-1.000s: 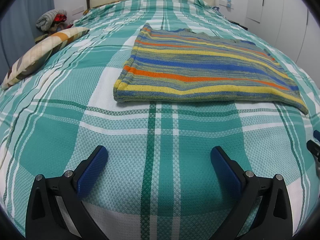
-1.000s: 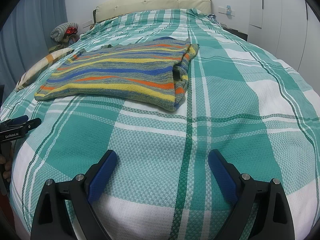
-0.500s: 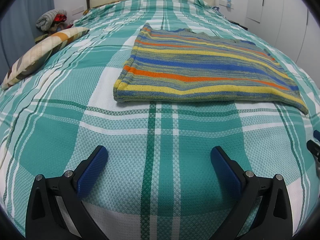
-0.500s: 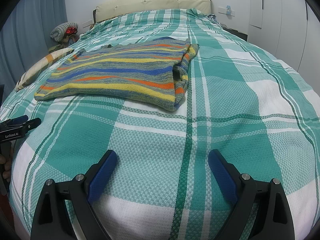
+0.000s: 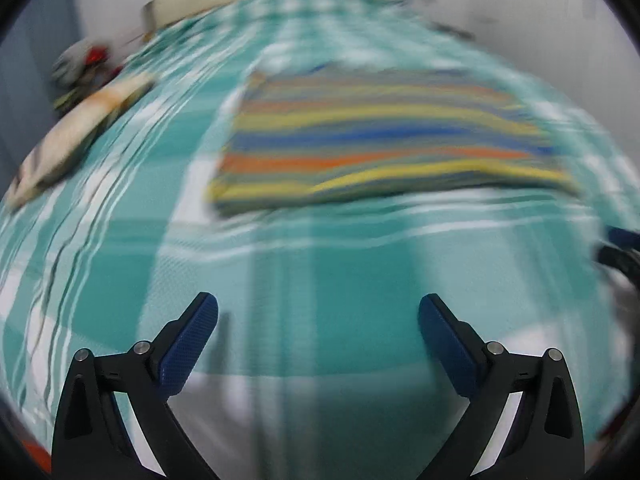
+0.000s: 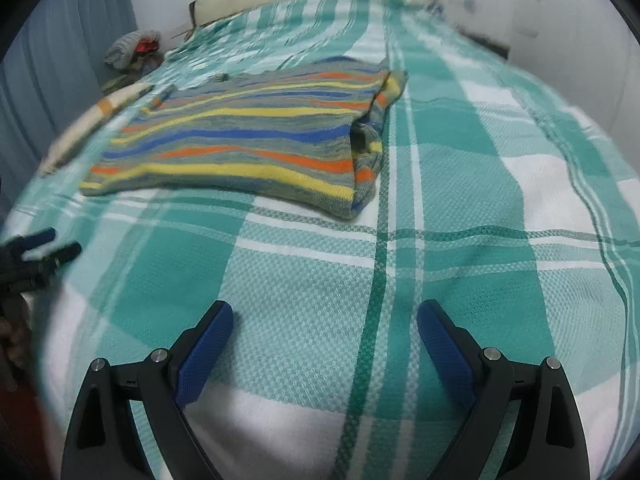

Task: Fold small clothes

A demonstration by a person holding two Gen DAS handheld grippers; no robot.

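The striped sweater (image 6: 240, 148) is a soft, matt knit with a slightly fuzzy face. The bed cover (image 6: 460, 184) is woven cloth in a waffle-like weave, matt and finely textured. The right gripper (image 6: 325, 322) has matt black plastic arms, dimpled blue pads (image 6: 204, 354) and small shiny metal pins.

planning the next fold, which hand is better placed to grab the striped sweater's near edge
Left, probably. Its open fingers face the striped sweater straight ahead; in the right view the sweater lies off to the left of the right gripper.

Even soft light, left view motion-blurred.
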